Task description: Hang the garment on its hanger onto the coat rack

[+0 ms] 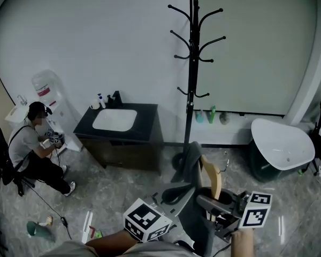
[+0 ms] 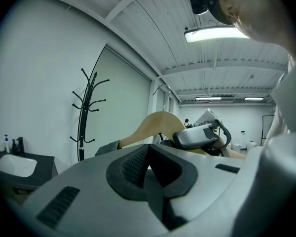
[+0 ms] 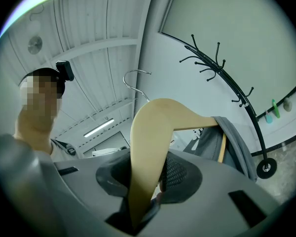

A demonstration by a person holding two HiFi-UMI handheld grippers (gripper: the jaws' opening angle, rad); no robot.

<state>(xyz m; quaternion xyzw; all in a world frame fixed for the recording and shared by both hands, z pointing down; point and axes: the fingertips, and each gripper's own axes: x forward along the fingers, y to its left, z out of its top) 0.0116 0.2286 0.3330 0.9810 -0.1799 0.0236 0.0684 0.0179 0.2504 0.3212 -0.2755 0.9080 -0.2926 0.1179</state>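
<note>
A black coat rack [image 1: 192,79] stands against the white wall, a few steps ahead of me. My right gripper [image 1: 218,205] is shut on one arm of a wooden hanger [image 3: 153,132], whose metal hook [image 3: 135,80] points up. A grey garment [image 1: 190,165] drapes from the hanger's far arm and also shows in the right gripper view [image 3: 232,142]. The rack [image 3: 227,83] lies beyond the garment, apart from the hook. My left gripper [image 1: 171,196] sits just left of the garment, and its jaws [image 2: 149,167] are shut with nothing between them. The hanger [image 2: 153,125] and rack [image 2: 86,112] show past them.
A dark vanity with a white sink [image 1: 115,119] stands left of the rack. A white tub [image 1: 281,143] is at the right. Bottles [image 1: 206,115] line a low ledge behind the rack. A person [image 1: 35,149] sits at the far left by a water dispenser [image 1: 48,92].
</note>
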